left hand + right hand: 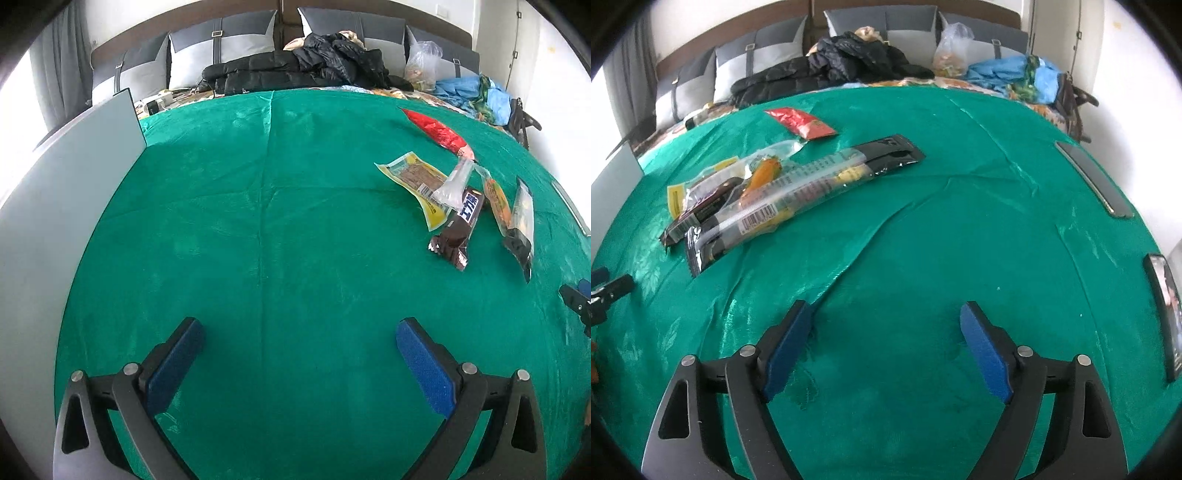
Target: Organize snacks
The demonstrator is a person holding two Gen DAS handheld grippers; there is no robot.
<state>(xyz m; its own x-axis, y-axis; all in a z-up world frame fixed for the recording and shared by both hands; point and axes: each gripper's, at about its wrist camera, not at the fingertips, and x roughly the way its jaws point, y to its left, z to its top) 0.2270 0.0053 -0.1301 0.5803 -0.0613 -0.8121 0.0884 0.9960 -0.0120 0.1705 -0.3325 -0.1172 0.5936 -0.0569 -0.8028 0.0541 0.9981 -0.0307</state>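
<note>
Snacks lie in a loose cluster on the green cloth [295, 221], to the right in the left wrist view and to the left in the right wrist view. A brown bar [460, 230] rests with its upper end over a yellow packet [415, 184], and a clear wrapper [453, 181] lies across both. Just right of the bar sits an orange snack [496, 201], and beside that a long clear pack [522, 221] with a black end. A red packet [437, 131] lies apart, farther back.

In the right wrist view the long pack [798, 188] runs diagonally, barcode toward the camera, overlapping the orange snack [764, 171] and the bar [701, 212]; the red packet [801, 122] sits behind them.

The left gripper [300, 332] hovers over bare cloth, released, jaws wide apart and holding nothing, the snacks well ahead to its right. The right gripper [884, 317] is likewise spread wide and empty above wrinkled cloth [960, 221], the cluster ahead to its left.

A grey board [74, 177] stands at the cloth's left edge. Two phones [1093, 181] [1165, 314] lie along the right edge. Behind the cloth are a black jacket [295, 70], grey pillows [221, 48], a plastic bag [423, 62] and blue fabric [469, 88].
</note>
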